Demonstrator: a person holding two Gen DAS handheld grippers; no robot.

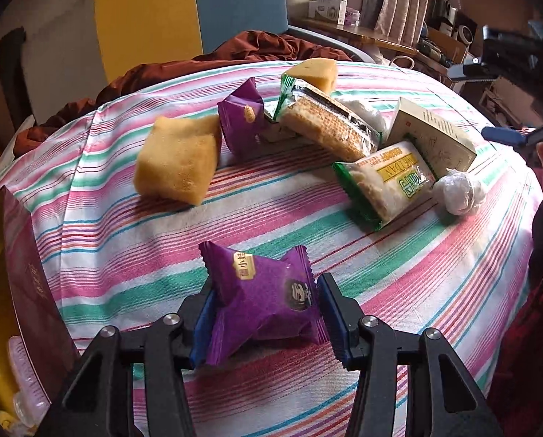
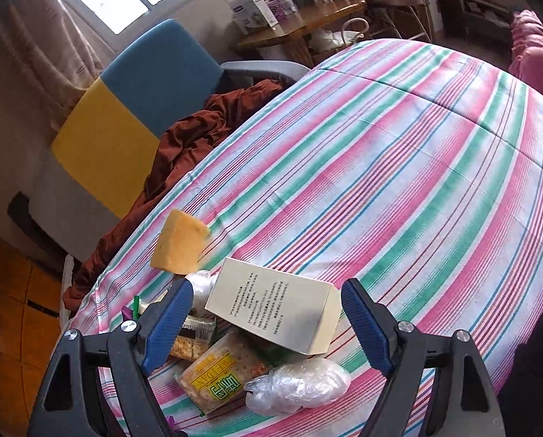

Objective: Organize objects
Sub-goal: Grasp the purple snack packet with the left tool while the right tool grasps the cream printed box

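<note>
Left wrist view: left gripper [image 1: 266, 313] jaws pinching crinkly purple foil snack packet [image 1: 262, 300], nearer the camera than yellow sponge block [image 1: 176, 156] on striped bedsheet [image 1: 125, 240]. Slippery foil, shallow bite: likely slip when lifted.

Right wrist view: right gripper [image 2: 267, 322] jaws spread above cream cardboard box [image 2: 275, 315]. Tilted box, possible topple onto crumpled clear plastic bag [image 2: 300, 382].

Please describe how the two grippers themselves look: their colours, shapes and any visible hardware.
Both the left gripper and the right gripper look alike: black angular plastic arms with triangular cut-outs, silver round bolts at the joints, and blue ribbed pads on the fingers. No cables, markings or sleeves show.
</note>
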